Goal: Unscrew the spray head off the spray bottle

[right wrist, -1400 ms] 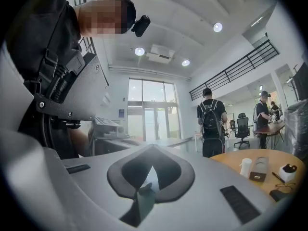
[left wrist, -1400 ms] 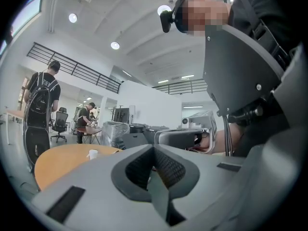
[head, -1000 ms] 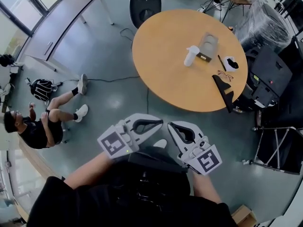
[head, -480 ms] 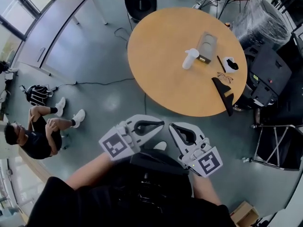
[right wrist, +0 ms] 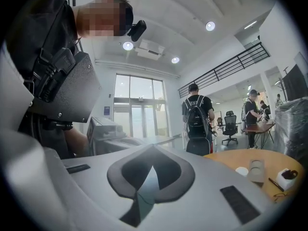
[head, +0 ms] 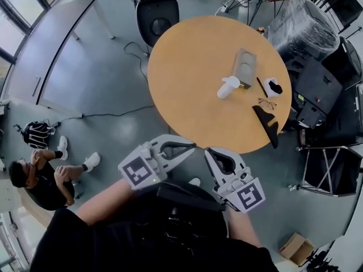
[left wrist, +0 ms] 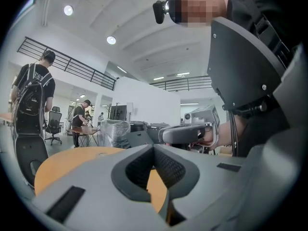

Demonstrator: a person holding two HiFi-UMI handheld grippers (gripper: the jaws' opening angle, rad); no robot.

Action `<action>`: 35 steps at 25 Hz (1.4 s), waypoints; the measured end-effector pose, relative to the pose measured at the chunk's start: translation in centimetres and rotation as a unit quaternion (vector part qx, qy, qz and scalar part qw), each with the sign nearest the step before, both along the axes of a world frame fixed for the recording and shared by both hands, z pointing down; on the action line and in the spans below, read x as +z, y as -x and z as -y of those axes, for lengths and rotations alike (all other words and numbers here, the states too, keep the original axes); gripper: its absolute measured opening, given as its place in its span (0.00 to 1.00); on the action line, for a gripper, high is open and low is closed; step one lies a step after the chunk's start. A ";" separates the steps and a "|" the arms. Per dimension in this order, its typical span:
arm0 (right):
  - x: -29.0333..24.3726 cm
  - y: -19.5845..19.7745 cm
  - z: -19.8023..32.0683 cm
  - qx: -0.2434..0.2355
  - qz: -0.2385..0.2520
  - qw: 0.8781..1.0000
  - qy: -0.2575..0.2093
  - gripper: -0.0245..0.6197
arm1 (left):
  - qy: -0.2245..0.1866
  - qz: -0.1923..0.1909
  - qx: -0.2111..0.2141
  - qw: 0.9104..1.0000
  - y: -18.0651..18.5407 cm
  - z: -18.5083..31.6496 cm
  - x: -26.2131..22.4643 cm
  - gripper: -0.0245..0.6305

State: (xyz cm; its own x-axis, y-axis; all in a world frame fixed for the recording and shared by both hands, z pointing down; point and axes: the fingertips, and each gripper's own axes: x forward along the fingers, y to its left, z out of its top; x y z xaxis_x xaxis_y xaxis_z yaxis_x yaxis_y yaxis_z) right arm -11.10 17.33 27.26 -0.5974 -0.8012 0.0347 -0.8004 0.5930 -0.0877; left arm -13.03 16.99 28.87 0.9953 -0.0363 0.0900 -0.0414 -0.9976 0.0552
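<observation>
The white spray bottle [head: 228, 86] lies on its side on the round wooden table [head: 187, 67], beside a grey box [head: 244, 67]. In the right gripper view the spray bottle [right wrist: 242, 171] shows small at the far right, on the table [right wrist: 231, 159]. My left gripper [head: 191, 147] and right gripper [head: 207, 151] are held side by side in front of my body, over the floor short of the table's near edge. Both are shut with nothing in them; the jaw tips meet in the left gripper view [left wrist: 154, 146] and in the right gripper view [right wrist: 153, 147].
On the table's right part lie glasses [head: 266, 102], a black pointed item [head: 266, 119] and a white-and-black object [head: 274, 87]. A black chair [head: 157, 13] stands behind the table, black cases [head: 317, 84] to its right. A person [head: 39, 171] sits on the floor at left.
The table has drawn nearer and shifted left in the head view, the two shut grippers keeping their place in front of my body. The seated person has slid down and left in the frame.
</observation>
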 end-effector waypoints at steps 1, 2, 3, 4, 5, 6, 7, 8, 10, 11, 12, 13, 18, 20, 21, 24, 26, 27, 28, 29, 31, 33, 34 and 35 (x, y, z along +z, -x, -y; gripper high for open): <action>0.1 0.5 1.2 0.006 0.000 1.000 0.002 0.04 | 0.001 0.000 0.005 1.000 0.5 1.1 0.1 0.04; 0.2 0.9 2.3 0.012 -0.002 1.000 0.004 0.04 | 0.000 0.001 0.011 1.000 0.9 2.2 0.3 0.04; 0.4 1.3 3.3 0.017 -0.003 1.000 0.007 0.04 | 0.000 0.001 0.017 1.000 1.3 3.2 0.4 0.04; 0.5 1.7 4.3 0.022 -0.004 1.000 0.009 0.04 | 0.000 0.000 0.023 1.000 1.7 4.2 0.5 0.04; 0.6 2.2 5.2 0.026 -0.003 1.000 0.012 0.04 | 0.001 -0.003 0.027 1.000 2.2 5.1 0.5 0.04; 0.7 2.6 6.1 0.031 -0.002 0.999 0.015 0.04 | 0.004 -0.007 0.031 0.999 2.6 6.0 0.5 0.04; 0.8 3.0 6.8 0.035 -0.001 0.999 0.017 0.04 | 0.009 -0.010 0.035 0.999 3.1 6.9 0.6 0.04; 0.8 3.3 7.5 0.040 -0.002 0.999 0.019 0.04 | 0.013 -0.011 0.038 0.999 3.6 7.6 0.6 0.04; 1.0 3.5 8.5 0.052 -0.006 0.998 0.022 0.04 | 0.019 -0.012 0.044 0.999 4.1 8.9 0.8 0.04; 1.1 3.3 8.9 0.059 -0.007 0.998 0.024 0.04 | 0.022 -0.014 0.046 0.999 4.1 9.4 0.9 0.04; 1.2 3.2 9.3 0.065 -0.008 0.998 0.026 0.04 | 0.025 -0.015 0.048 0.998 4.1 10.0 1.0 0.04; 1.4 3.0 9.7 0.069 -0.008 0.997 0.028 0.04 | 0.025 -0.016 0.051 0.998 4.0 10.4 1.1 0.04; 1.9 0.9 11.0 0.080 -0.009 0.996 0.031 0.04 | 0.033 -0.015 0.057 0.998 1.9 12.1 1.8 0.04; 2.1 -0.5 11.4 0.080 -0.010 0.996 0.030 0.04 | 0.035 -0.011 0.057 0.998 0.5 12.4 2.1 0.04; 2.1 -1.3 11.6 0.079 -0.010 0.996 0.029 0.04 | 0.037 -0.011 0.057 0.998 -0.3 12.5 2.1 0.04; 2.1 -4.2 12.3 0.071 -0.008 0.997 0.022 0.04 | 0.029 -0.013 0.048 0.998 -3.1 13.0 2.2 0.04; 2.2 -6.3 12.5 0.061 -0.006 0.998 0.019 0.04 | 0.026 -0.013 0.037 0.999 -5.2 13.2 2.2 0.04; 2.2 -7.3 12.6 0.055 -0.006 0.998 0.017 0.04 | 0.025 -0.015 0.032 0.999 -6.3 13.4 2.2 0.04; 2.2 -8.5 12.8 0.048 -0.006 0.999 0.017 0.04 | 0.027 -0.017 0.027 0.999 -7.5 13.5 2.1 0.04; 2.3 -9.7 13.0 0.040 -0.005 0.999 0.017 0.04 | 0.031 -0.019 0.022 0.999 -8.8 13.7 2.1 0.04; 2.6 -12.4 13.6 0.024 0.000 1.000 0.020 0.04 | 0.041 -0.017 0.009 0.999 -11.6 14.2 2.3 0.04; 3.0 -14.9 14.0 0.005 0.006 1.000 0.022 0.04 | 0.048 -0.015 -0.008 0.999 -14.4 14.7 2.6 0.04; 3.1 -16.2 14.1 -0.004 0.011 1.000 0.021 0.04 | 0.050 -0.013 -0.016 0.999 -15.7 14.9 2.8 0.04; 3.2 -17.5 14.1 -0.012 0.018 1.000 0.019 0.04 | 0.051 -0.011 -0.025 0.998 -17.0 15.0 2.9 0.04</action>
